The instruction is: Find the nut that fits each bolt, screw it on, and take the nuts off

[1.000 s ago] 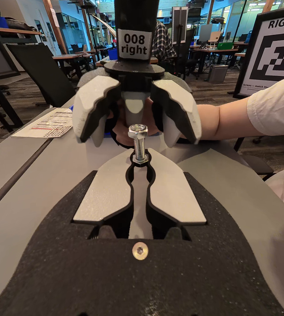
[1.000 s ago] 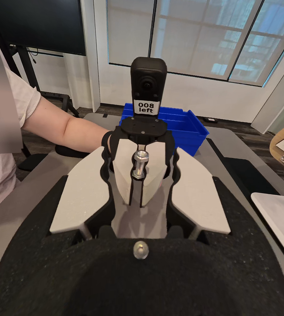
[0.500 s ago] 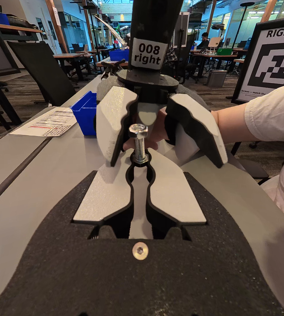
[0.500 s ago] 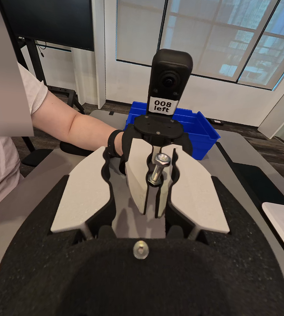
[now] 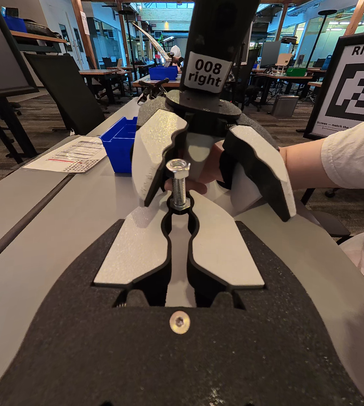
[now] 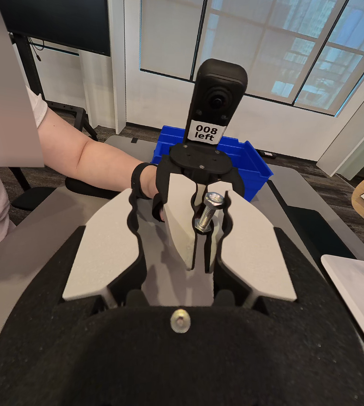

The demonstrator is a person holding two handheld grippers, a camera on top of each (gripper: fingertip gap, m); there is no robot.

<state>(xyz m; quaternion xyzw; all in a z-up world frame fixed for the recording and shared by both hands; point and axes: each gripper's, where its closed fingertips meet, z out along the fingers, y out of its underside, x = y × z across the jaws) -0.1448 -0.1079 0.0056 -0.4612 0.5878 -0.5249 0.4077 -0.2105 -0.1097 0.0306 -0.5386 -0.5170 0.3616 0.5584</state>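
While left gripper (image 5: pixel 179 207) jaws clamp bolt (image 5: pixel 178 186), right gripper (image 6: pixel 177 216) jaws gape empty, both white-labelled.

- Left hand-held gripper (image 5: pixel 179 211): fingers nearly closed, clamped at the tips, pointing toward the other.
- Right hand-held gripper (image 6: pixel 180 222): fingers spread wide, facing the left one.

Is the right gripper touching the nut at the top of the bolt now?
Apart. In the right wrist view the right gripper stands wide open, and the nut on the bolt sits between its fingers with gaps both sides.
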